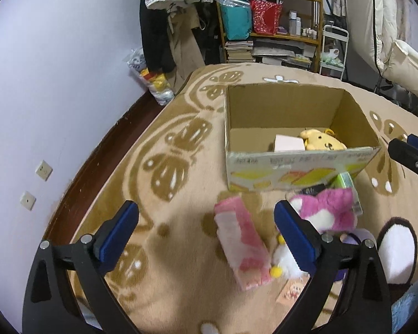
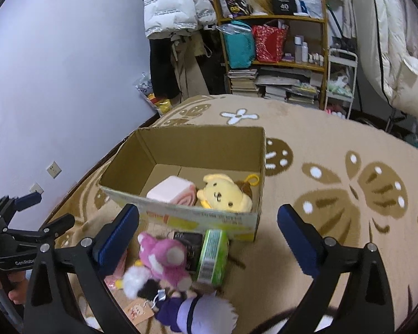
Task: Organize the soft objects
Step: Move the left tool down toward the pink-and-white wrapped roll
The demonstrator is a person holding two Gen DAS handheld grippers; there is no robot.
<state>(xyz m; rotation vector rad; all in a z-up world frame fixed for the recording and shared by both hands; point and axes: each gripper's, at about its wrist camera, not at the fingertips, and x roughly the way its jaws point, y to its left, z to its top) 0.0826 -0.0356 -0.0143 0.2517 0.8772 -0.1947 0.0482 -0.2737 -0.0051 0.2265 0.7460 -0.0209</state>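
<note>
An open cardboard box (image 1: 281, 169) (image 2: 181, 214) stands on the rug and holds a yellow plush (image 1: 321, 140) (image 2: 225, 193) and a pink roll-cake plush (image 2: 172, 190). In front of it lie a pink plush (image 1: 331, 208) (image 2: 164, 256), a pink-and-white soft block (image 1: 242, 246), a small white plush (image 1: 282, 260), a purple-and-white plush (image 2: 197, 311) and a green pack (image 2: 213, 253). My left gripper (image 1: 206, 232) is open over the soft block. My right gripper (image 2: 207, 236) is open above the pile.
A beige butterfly-pattern rug (image 1: 175, 167) covers the floor. A lilac wall (image 1: 55, 83) runs along the left. A cluttered shelf (image 1: 270, 19) and hanging clothes (image 1: 167, 27) stand at the back. A small card (image 2: 138, 311) lies by the pile.
</note>
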